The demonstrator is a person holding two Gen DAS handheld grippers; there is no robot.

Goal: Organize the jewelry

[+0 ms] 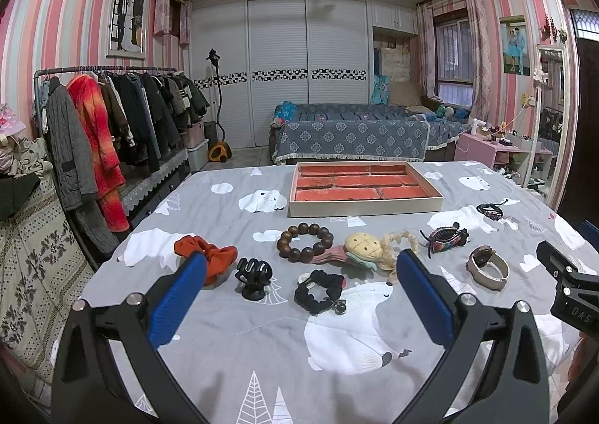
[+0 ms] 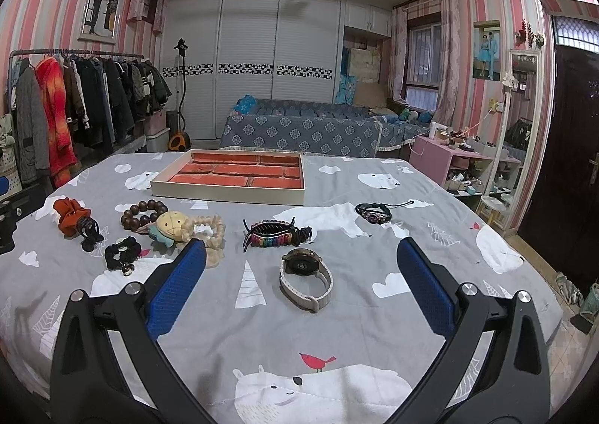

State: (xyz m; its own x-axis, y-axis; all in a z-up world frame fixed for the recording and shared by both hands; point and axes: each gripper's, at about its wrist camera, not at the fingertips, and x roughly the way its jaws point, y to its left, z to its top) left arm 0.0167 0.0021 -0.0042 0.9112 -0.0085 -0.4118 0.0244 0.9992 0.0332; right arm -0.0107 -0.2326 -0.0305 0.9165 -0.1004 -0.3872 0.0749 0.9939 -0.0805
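A shallow box with a red divided lining [image 1: 365, 187] [image 2: 232, 174] rests at the far side of the bed. In front of it lie a wooden bead bracelet [image 1: 305, 241] [image 2: 144, 214], an orange scrunchie [image 1: 209, 255] [image 2: 69, 213], a black claw clip [image 1: 254, 277], a black scrunchie [image 1: 319, 291] [image 2: 120, 252], a doll-head hair tie [image 1: 368, 247] [image 2: 179, 227], a multicoloured hair clip [image 1: 445, 237] [image 2: 275, 234], a watch [image 1: 486, 267] [image 2: 305, 276] and a dark cord bracelet [image 1: 490, 209] [image 2: 374, 212]. My left gripper [image 1: 299, 274] is open above the black scrunchie. My right gripper [image 2: 301, 267] is open around the watch, empty.
The items lie on a grey bedspread with polar bears [image 1: 262, 341] [image 2: 374, 311]. A clothes rack [image 1: 112, 124] stands to the left. A sofa with a blue cover [image 1: 355, 132] sits beyond the bed. A pink side table [image 2: 449, 158] and mirror stand to the right.
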